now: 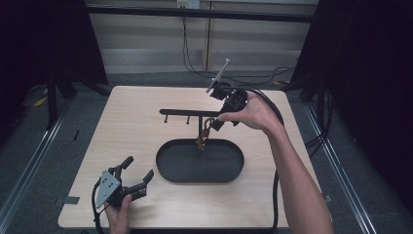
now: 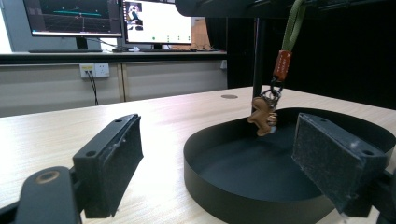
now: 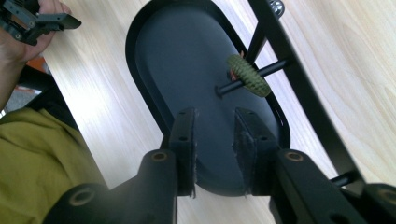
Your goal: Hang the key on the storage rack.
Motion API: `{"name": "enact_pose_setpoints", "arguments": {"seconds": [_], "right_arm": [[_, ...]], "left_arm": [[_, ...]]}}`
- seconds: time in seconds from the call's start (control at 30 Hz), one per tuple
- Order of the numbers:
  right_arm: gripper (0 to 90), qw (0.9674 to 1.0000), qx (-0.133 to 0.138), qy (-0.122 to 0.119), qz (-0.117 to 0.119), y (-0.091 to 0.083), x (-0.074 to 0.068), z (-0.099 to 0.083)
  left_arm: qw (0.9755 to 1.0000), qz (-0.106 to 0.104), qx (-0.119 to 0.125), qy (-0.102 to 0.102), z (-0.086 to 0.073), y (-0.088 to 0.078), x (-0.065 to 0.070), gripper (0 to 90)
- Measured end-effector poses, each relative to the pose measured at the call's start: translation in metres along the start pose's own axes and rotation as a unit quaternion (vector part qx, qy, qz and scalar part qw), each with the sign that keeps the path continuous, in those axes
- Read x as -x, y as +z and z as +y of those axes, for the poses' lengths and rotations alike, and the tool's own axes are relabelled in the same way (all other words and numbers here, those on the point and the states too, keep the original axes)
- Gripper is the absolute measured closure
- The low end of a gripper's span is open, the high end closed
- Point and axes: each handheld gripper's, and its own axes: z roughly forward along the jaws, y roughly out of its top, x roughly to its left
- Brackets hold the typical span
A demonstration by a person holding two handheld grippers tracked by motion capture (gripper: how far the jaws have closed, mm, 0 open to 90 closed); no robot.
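A black rack [image 1: 187, 112] with pegs stands over the far rim of a black oval tray [image 1: 195, 168]. From one peg hangs a keychain [image 1: 204, 136]: green strap loop [image 3: 247, 74], orange tag, brown gingerbread figure [image 2: 264, 114] dangling above the tray [image 2: 219, 191]. My right gripper [image 1: 213, 124] hovers beside that peg, and its jaws [image 3: 215, 144] are slightly parted with nothing between them. Just ahead of them is the strap on the rack [image 3: 299, 79]. My left gripper [image 1: 139, 178] rests near the table's front left corner, wide open and empty [image 2: 224, 168], facing the tray.
The light wooden table [image 1: 131, 122] has bare room left of the tray [image 3: 187, 60]. The left gripper [image 3: 32, 21] lies past the tray's far end. Monitors [image 2: 112, 18] stand on a counter behind. Cables trail from the right gripper off the table's right side.
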Motion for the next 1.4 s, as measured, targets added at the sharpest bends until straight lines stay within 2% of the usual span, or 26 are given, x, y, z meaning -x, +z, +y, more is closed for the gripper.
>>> {"name": "enact_pose_setpoints", "arguments": {"seconds": [0.03,0.1,0.13,0.2,0.3,0.4,0.53,0.63,0.67,0.7,0.77,0.8,0.83,0.87,0.9,0.97,1.0,1.03,1.1,1.13,1.17,1.2,1.23,1.3,1.33,1.4], "right_arm": [[67.9,0.9998,0.017,-0.004,0.007,0.001,-0.004,-0.007],[67.2,0.9997,0.021,-0.003,0.010,0.001,-0.005,-0.009],[65.3,0.9992,0.038,-0.009,0.007,0.004,-0.009,-0.016],[64.3,0.9990,0.044,-0.007,0.009,0.005,-0.010,-0.019],[61.7,0.9969,0.078,-0.003,0.000,0.006,-0.012,-0.033],[59.3,0.9952,0.098,-0.001,-0.009,0.008,-0.013,-0.042],[62.2,0.9911,0.133,-0.003,-0.014,0.013,-0.017,-0.053],[62.2,0.9893,0.144,-0.011,-0.017,0.016,-0.020,-0.058],[62.1,0.9868,0.160,-0.012,-0.018,0.020,-0.024,-0.063],[62.1,0.9868,0.160,-0.012,-0.018,0.020,-0.024,-0.063],[62.6,0.9844,0.175,-0.018,-0.015,0.026,-0.025,-0.069],[63.3,0.9834,0.181,-0.007,-0.018,0.033,-0.025,-0.074],[63.3,0.9834,0.181,-0.007,-0.018,0.033,-0.025,-0.074],[61.9,0.9791,0.202,-0.009,-0.023,0.037,-0.027,-0.080],[61.9,0.9791,0.202,-0.009,-0.023,0.037,-0.027,-0.080],[59.6,0.9744,0.224,-0.005,-0.022,0.042,-0.030,-0.086],[57.4,0.9690,0.245,0.000,-0.035,0.045,-0.033,-0.091],[56.9,0.9654,0.258,0.001,-0.034,0.046,-0.034,-0.094],[54.5,0.9562,0.290,0.006,-0.042,0.048,-0.037,-0.102],[54.5,0.9562,0.290,0.006,-0.042,0.048,-0.037,-0.102],[50.6,0.9485,0.314,0.016,-0.035,0.053,-0.039,-0.110],[50.6,0.9485,0.314,0.016,-0.035,0.053,-0.039,-0.110],[47.6,0.9410,0.335,0.026,-0.043,0.057,-0.040,-0.117],[46.1,0.9347,0.351,0.036,-0.041,0.061,-0.040,-0.124],[45.1,0.9294,0.364,0.042,-0.047,0.064,-0.040,-0.128],[42.9,0.9236,0.378,0.048,-0.042,0.069,-0.041,-0.136]], "left_arm": [[1.0000,0.000,-0.001,0.001,0.000,0.000,0.000,15.7],[1.0000,0.000,-0.001,0.001,0.000,0.000,0.000,15.7],[1.0000,0.000,0.000,0.000,0.000,0.000,0.000,15.7],[1.0000,0.000,0.000,0.000,0.000,0.000,0.000,15.7],[1.0000,0.000,0.000,0.001,0.000,0.000,0.000,15.7],[1.0000,0.000,0.000,-0.001,0.000,0.000,0.000,15.7],[1.0000,0.000,0.001,-0.001,0.000,0.000,0.000,15.7],[1.0000,0.000,0.001,-0.001,0.000,0.000,0.000,15.7],[1.0000,0.000,0.000,-0.001,0.000,0.000,0.000,15.7],[1.0000,0.000,0.000,-0.001,0.000,0.000,0.000,15.7],[1.0000,0.000,0.000,0.000,0.000,0.000,0.000,15.7],[1.0000,0.000,0.000,0.000,0.000,0.000,0.000,15.7],[1.0000,0.000,0.000,0.000,0.000,0.000,0.000,15.7],[1.0000,0.000,0.000,0.000,0.000,0.000,0.000,15.7],[1.0000,0.000,0.000,0.000,0.000,0.000,0.000,15.7],[1.0000,0.000,0.000,0.000,0.000,0.000,0.000,15.7],[1.0000,0.000,-0.001,0.001,0.000,0.000,0.000,15.7],[1.0000,0.000,-0.001,0.001,0.000,0.000,0.000,15.7],[1.0000,0.000,0.000,0.000,0.000,0.000,0.000,15.7],[1.0000,0.000,0.000,0.000,0.000,0.000,0.000,15.7],[1.0000,0.000,0.000,0.000,0.000,0.000,0.000,15.7],[1.0000,0.000,0.000,0.000,0.000,0.000,0.000,15.7],[1.0000,0.000,0.000,0.000,0.000,0.000,0.000,15.7],[1.0000,0.000,0.000,0.000,0.000,0.000,0.000,15.7],[1.0000,0.000,0.000,0.000,0.000,0.000,0.000,15.7],[1.0000,0.000,0.000,0.000,0.000,0.000,0.000,15.7]]}}
